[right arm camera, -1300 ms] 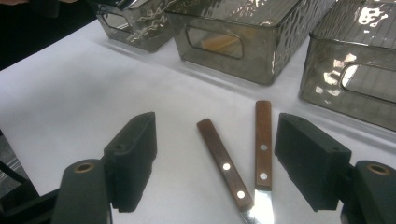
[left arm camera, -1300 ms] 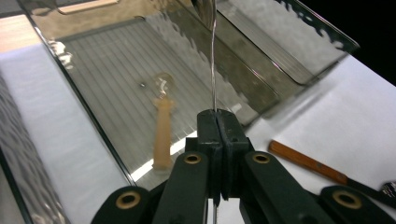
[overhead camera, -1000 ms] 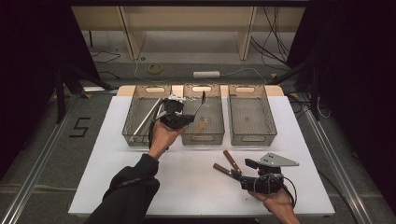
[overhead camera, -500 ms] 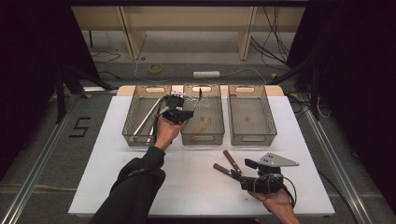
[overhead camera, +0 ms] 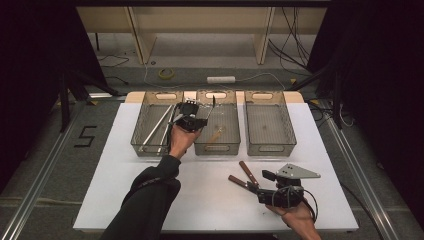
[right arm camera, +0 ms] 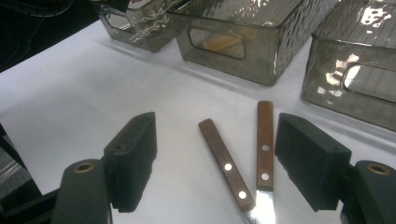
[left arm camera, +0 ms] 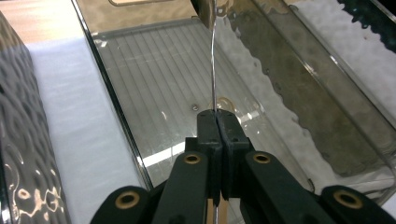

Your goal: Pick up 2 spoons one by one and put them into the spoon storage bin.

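Knives sort into the middle bin (overhead camera: 217,148): left gripper (left arm camera: 217,114) pinches a blade (left arm camera: 213,60) above it; right gripper (right arm camera: 215,158) gapes around two wooden-handled knives (right arm camera: 226,163) nearer the person.

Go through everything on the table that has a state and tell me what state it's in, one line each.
Left gripper: shut on a thin metal blade, held over the middle bin.
Right gripper: open, holding nothing.
Two wooden-handled knives: lying flat on the table, between the open jaws.
Left bin: holds long metal tools.
Middle bin: holds one wooden-handled piece.
Right bin: looks empty.
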{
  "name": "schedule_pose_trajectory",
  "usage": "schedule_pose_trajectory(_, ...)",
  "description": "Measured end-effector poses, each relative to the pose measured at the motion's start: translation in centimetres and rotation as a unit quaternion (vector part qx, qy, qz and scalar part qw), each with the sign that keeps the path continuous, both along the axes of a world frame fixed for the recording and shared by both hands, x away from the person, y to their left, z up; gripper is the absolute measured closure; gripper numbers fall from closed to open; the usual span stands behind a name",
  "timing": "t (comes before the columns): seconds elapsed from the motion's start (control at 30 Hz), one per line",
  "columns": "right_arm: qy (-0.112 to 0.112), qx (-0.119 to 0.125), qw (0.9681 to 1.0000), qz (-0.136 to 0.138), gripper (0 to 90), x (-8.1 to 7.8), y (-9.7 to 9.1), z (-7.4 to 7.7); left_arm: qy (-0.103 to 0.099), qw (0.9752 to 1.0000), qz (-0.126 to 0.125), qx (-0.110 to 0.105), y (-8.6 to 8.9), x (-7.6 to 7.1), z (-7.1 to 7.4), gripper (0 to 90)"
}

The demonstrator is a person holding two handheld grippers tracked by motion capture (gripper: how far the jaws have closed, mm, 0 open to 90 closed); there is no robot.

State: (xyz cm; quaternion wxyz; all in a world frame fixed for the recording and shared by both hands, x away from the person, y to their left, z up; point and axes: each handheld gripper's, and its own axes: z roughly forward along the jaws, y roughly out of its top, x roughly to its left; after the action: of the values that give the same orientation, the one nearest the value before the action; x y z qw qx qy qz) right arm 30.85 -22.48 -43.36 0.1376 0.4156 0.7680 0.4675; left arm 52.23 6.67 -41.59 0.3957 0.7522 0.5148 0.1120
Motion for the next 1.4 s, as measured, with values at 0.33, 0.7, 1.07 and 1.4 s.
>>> schedule_pose_trajectory(0.33, -0.001, 0.0, 1.0, 0.002, 30.8, 0.0, 0.0, 0.0, 0.017, 0.9998, 0.004, 0.003, -0.3, 0.3, -0.7, 88.1)
schedule_pose_trajectory(0.7, 0.0, -0.001, 1.0, 0.002, 30.7, 0.0, 0.0, 0.0, 0.025, 0.9996, 0.003, -0.01, -0.4, 0.2, -0.6, 75.6)
schedule_pose_trajectory(1.07, 0.0, -0.002, 1.0, 0.001, 30.7, 0.0, 0.0, 0.0, 0.032, 0.9988, -0.019, -0.031, 0.7, -1.4, 1.6, 45.5)
schedule_pose_trajectory(1.4, 0.005, -0.007, 1.0, -0.001, 30.9, 0.1, 0.0, -0.1, 0.013, 0.9972, -0.064, -0.036, 2.5, -5.0, 2.4, 35.4)
